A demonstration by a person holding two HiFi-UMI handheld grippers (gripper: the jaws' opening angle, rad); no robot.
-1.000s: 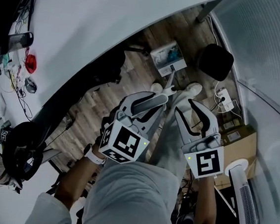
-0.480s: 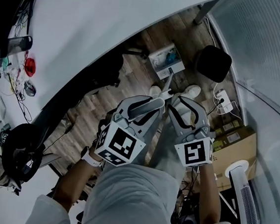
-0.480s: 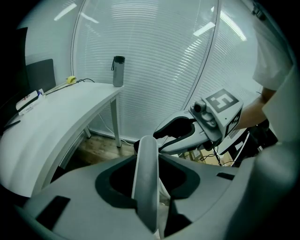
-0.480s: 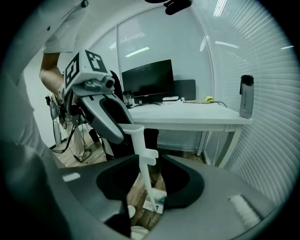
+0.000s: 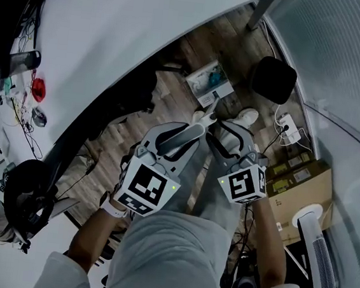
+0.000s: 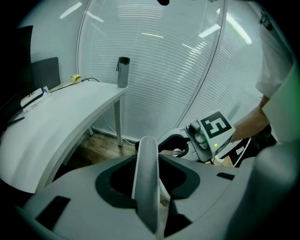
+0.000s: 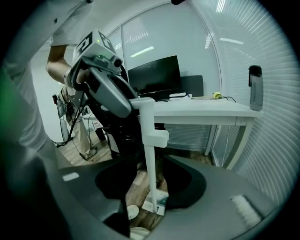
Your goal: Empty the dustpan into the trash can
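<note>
Grey two-jaw left gripper is clamping the pale plastic handle of the white long-handled dustpan, keeping it upright. The right gripper, its jaws just opening wide, is straddling that handle lower down without pressing it, likely preparing a lifting grip. The dustpan is sitting on the wooden floor, near the round black trash can.

Your left gripper is grey, its cube patterned with black-and-white square markers, and the dustpan handle is pale grey-white. The floor is brown wood planking, the trash can is black and the cardboard box is tan. The desk is plain white, and the blinds are white with fine horizontal lines.
</note>
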